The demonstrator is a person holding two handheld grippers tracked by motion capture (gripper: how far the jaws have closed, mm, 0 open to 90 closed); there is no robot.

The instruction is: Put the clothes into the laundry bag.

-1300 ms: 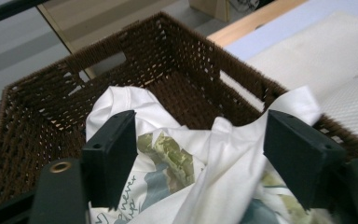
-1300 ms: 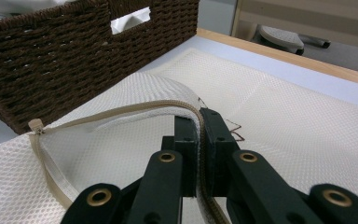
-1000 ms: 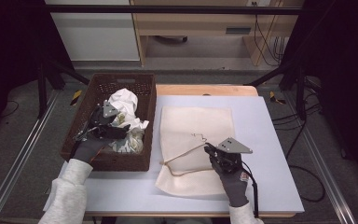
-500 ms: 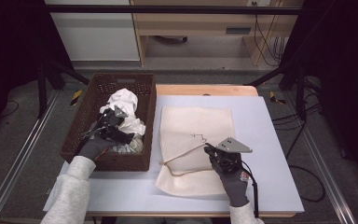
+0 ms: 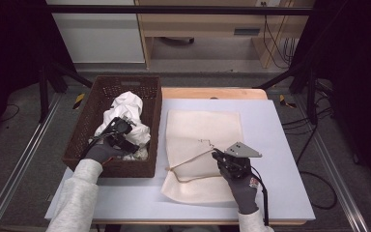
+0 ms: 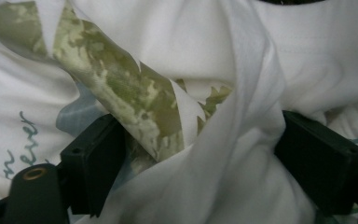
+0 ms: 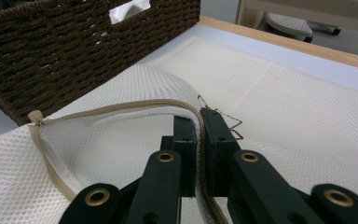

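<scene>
A: Where were our claws at that moment?

B: Our left claw [image 5: 121, 129] was down in the brown wicker basket [image 5: 84, 140] at the left of the desk [image 5: 280, 145]; its jaws stood fairly wide with a fold of the white printed garment [image 6: 242, 154] bunched between them, but we could not tell whether they had bitten yet. Our right claw [image 5: 221, 157] was pinched tight on the zipper edge [image 7: 121, 108] of the cream mesh laundry bag [image 5: 203, 130], which lay flat on the desk just beside the basket; that edge was lifted, so the mouth gaped.

A: How did we judge the garment would handle?

B: Light, soft and limp; it would sag and trail from any single grip, and loose folds could catch on the basket rim. We thought a thick gathered bunch near the middle was the best hold, not a thin edge.

A: And the bag?

B: Flimsy mesh; the stiffer zipper tape was the sensible hold, since it kept the opening up.
</scene>
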